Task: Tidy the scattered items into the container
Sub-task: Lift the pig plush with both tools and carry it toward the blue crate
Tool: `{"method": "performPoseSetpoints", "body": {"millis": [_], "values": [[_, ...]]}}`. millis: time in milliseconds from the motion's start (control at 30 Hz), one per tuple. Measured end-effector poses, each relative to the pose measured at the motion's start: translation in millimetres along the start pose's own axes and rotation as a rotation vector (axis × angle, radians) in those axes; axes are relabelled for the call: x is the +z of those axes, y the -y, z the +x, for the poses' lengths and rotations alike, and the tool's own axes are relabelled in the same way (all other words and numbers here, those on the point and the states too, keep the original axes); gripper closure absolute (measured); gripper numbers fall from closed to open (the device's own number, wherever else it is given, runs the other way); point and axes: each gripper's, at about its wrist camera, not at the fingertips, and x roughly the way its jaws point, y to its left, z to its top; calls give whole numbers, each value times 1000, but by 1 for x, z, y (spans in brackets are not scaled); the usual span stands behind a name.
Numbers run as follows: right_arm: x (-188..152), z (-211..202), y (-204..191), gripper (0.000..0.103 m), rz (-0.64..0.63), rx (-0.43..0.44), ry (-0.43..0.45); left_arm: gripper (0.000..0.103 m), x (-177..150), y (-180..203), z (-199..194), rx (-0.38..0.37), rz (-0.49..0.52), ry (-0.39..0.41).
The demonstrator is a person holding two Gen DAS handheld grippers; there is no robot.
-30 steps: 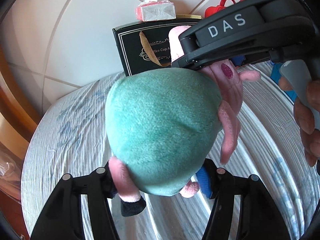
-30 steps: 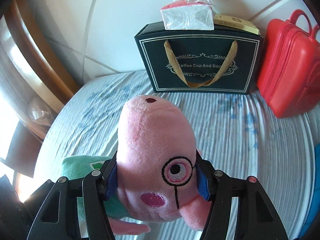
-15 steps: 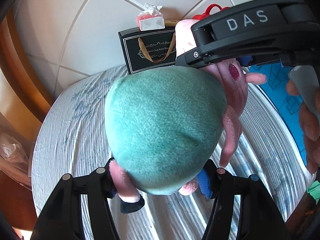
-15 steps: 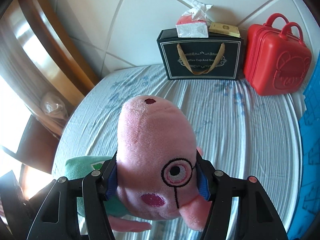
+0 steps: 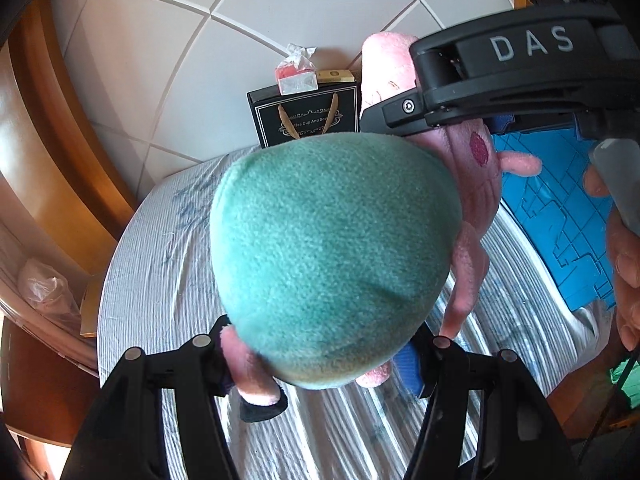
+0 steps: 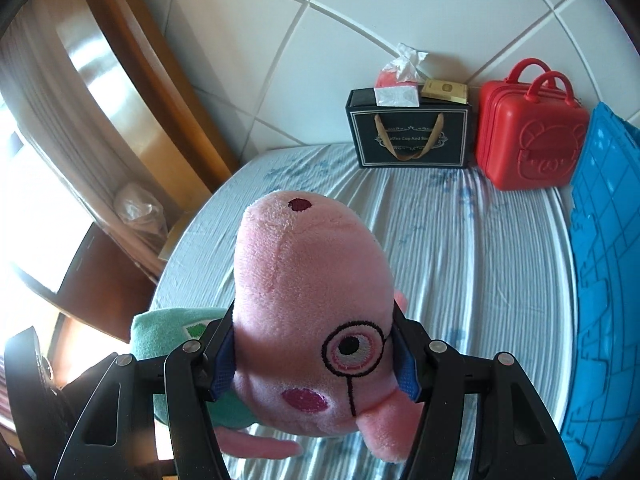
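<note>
The bed (image 6: 460,248), spread with a pale blue-and-white striped sheet, filled the lower ground of both views, and a white tiled wall (image 6: 320,60) rose behind it. Along the right edge of the bed lay a bright blue container (image 6: 600,260) with a ribbed surface. Above the sheet hung the plush pig (image 6: 312,300), clear of the bed and carried between both tools. Its pink head sat squarely between the fingers of the right gripper (image 6: 312,356), whose blue pads pressed into either side of the head just behind the embroidered eye, the snout pointing away toward the wall; the jaws stood partly closed, clamped on the toy. The green body (image 5: 332,256) bulged up in front of the left gripper (image 5: 320,356), whose fingers closed on the toy's lower end, one pink leg with a black foot squeezed against the left-hand finger, a blue pad showing at the other side. In the left wrist view the right tool crossed over the toy's head, with a hand (image 5: 624,264) on its grip. Against the wall stood a dark gift bag (image 6: 408,136), a red toy suitcase (image 6: 528,144) just beside it, and on the bag a tissue pack (image 6: 398,80) next to a small gold box (image 6: 444,90).
</note>
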Motion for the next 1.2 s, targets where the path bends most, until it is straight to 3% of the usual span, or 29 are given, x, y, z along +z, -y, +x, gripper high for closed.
{"method": "performPoseSetpoints", "body": {"millis": [367,1200], "values": [[-16,-82,-12,40,-27,9,123,43,8,27,-55,59,75,84],[-31,-141,29,40,11,28,201,43,24,79,-84,77,108,125]]}}
